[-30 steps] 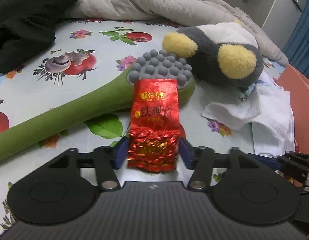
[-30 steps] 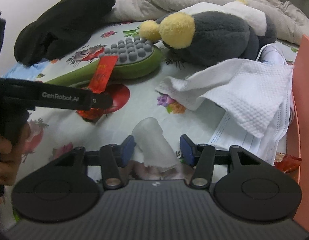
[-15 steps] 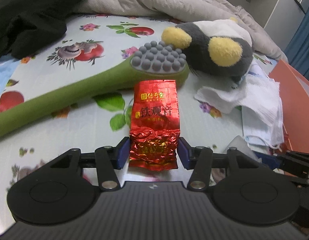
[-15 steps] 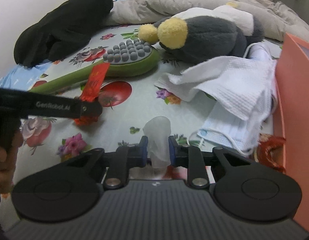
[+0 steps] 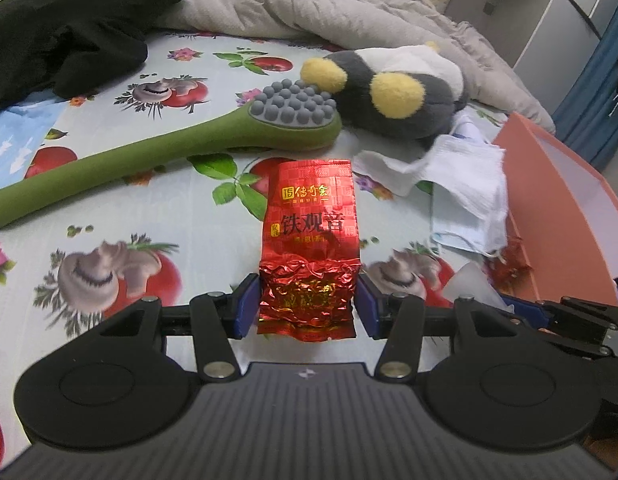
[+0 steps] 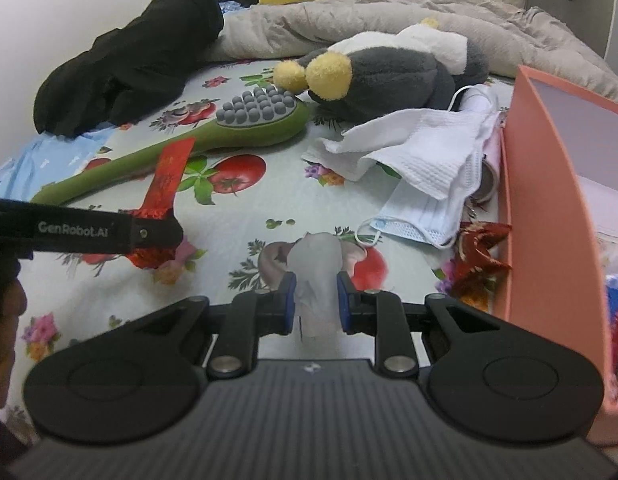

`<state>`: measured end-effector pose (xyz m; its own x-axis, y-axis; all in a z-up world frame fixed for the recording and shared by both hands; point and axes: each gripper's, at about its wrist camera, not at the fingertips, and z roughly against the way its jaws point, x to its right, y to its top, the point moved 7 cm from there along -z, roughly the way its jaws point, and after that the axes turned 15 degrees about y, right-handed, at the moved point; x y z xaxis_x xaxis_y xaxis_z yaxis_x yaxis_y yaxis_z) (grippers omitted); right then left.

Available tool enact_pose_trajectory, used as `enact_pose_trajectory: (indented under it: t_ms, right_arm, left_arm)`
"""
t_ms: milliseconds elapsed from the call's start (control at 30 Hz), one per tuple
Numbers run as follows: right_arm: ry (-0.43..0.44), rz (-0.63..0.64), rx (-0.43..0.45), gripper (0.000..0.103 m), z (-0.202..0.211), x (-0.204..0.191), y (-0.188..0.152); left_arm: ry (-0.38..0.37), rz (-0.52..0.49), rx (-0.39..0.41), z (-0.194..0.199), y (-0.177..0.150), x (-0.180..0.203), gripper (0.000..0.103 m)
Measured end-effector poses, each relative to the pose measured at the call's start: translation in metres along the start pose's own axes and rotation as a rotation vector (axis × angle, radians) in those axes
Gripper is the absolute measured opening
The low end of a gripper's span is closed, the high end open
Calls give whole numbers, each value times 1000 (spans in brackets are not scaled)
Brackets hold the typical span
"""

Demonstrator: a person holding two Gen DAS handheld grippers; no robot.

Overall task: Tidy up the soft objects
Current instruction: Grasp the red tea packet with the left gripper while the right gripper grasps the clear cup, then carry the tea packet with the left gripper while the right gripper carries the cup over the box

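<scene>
The left gripper [image 5: 308, 304] holds a red foil tea packet [image 5: 311, 236] upright, its jaws clenched on the crumpled lower half, above the fruit-print bed sheet [image 5: 197, 232]. The right gripper [image 6: 316, 300] has just closed its jaws on a small translucent pouch [image 6: 315, 264]. Beyond lie a green massage paddle [image 6: 245, 128], a white cloth [image 6: 421, 144] over a face mask [image 6: 413, 216], a grey plush toy [image 6: 389, 76], then an orange box [image 6: 549, 208] at right.

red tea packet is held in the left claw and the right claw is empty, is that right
Not quite. The red tea packet is in the left claw, but the right claw is not empty: the right wrist view shows it clamped on a translucent white soft piece.
</scene>
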<state>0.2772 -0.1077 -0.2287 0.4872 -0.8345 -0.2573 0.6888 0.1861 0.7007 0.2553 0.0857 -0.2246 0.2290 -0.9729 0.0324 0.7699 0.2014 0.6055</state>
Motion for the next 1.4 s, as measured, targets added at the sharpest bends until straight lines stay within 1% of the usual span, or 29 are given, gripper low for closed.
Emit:
enact_pose_trajectory:
  t_ms: [267,333,600,667,767,1067,1400]
  right_arm:
    - [-12,0,27,25,35,-14,-13]
    - [-13,-9,32,25,43,-17,-16]
    - [-1,-14,25,25,73,-32,-29]
    - [-3,-12,25,25,82,-35,-30]
    - [-2,-6,34,25,95,-40,-30]
    - [-17,-9,85,25,137,-45,-24]
    - [-51,-19,145,25,187,-32,-13]
  left_arm:
    - [-32,9,0,39,-25,6,57]
    - [-28,8,1,48,-30,6,57]
    - [-56,27,11,87,-40,11,57]
    - [-71,25,9,96,-43,14,57]
    - [-72,14,11,107,-47,17,57]
    - [-115,-1,14,142,-48,38,57]
    - [-169,-43,44,183,-38,84,57]
